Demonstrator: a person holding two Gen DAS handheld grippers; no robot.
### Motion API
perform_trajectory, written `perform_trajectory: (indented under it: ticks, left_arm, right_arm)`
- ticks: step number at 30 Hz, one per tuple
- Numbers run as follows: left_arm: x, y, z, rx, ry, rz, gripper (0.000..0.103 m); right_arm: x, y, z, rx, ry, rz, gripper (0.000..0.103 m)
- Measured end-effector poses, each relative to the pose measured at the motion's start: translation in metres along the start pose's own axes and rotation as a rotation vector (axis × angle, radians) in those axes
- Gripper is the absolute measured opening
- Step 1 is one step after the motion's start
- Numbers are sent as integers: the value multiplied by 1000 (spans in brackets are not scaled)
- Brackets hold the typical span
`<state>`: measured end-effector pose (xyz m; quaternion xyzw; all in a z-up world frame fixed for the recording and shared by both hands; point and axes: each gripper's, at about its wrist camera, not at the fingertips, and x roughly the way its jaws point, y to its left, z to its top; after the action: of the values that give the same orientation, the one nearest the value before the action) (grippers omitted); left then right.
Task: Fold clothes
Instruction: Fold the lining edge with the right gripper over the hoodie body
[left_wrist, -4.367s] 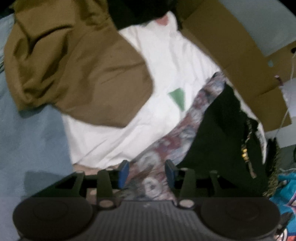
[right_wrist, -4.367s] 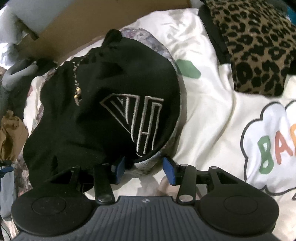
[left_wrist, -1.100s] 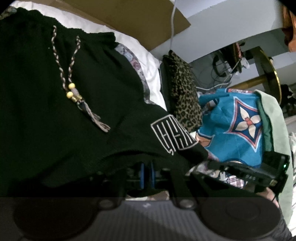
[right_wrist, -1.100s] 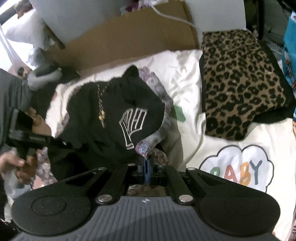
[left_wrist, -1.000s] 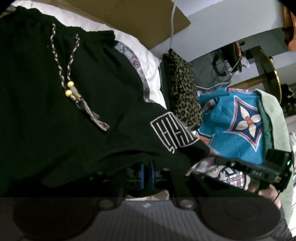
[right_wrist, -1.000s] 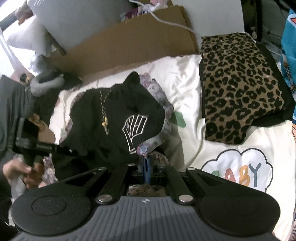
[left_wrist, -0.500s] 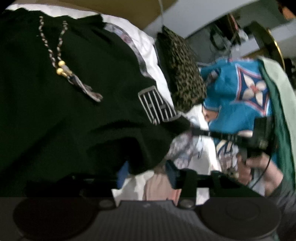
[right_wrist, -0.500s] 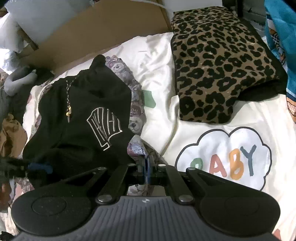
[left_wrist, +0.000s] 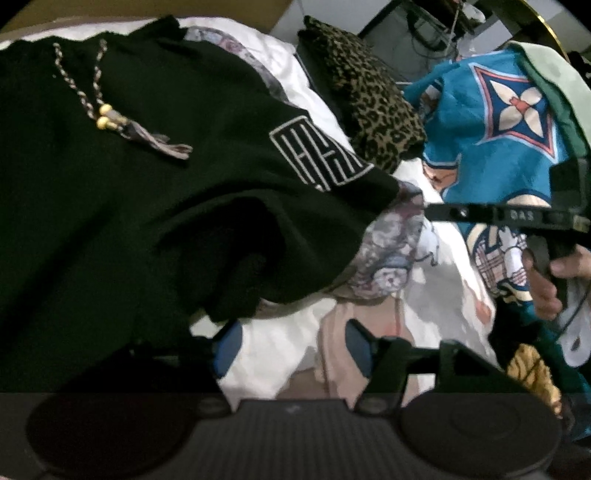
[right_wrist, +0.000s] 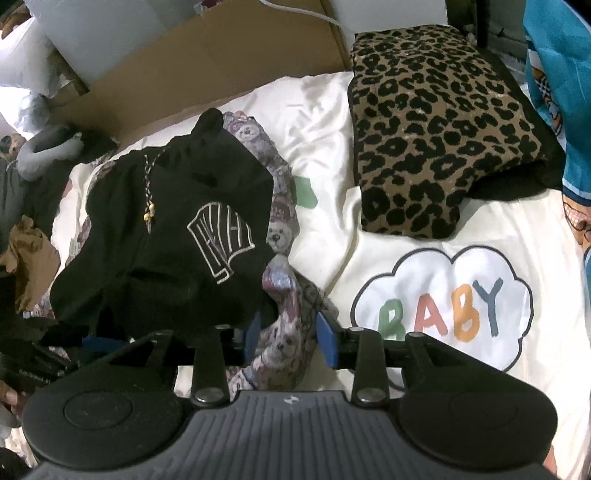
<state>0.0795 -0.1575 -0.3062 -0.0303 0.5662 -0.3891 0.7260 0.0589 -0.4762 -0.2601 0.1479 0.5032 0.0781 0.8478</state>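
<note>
Both jaws newly apart — black shorts (right_wrist: 173, 236) released

The right gripper (right_wrist: 288, 338) is standing open over the bear-print cloth (right_wrist: 284, 332); black shorts (right_wrist: 177, 236) are lying on it, leopard cushion (right_wrist: 436, 122) far right.

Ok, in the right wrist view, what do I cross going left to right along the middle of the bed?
Black shorts → teddy-bear print fabric → green patch on the white bedding → leopard-print cushion → teal patterned cloth at the right edge.
</note>
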Motion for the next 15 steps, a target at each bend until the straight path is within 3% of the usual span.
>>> perform_trajectory:
  ticks: [10,12,13,15]
  left_arm:
    - [12,-3,8,54,-30,67,67]
    - [19,-4,8,73,-23,84,72]
    - [22,-4,8,78,-16,88,80]
    - [28,-6,8,92,-5,91,82]
  right_arm:
    - [5,-3,-12,-12,27,-22,42]
    - [7,-3,-15,-14,32,-26,43]
    - [8,-3,-16,-14,32,-24,46]
    - [15,-2,-21,-15,42,-24,47]
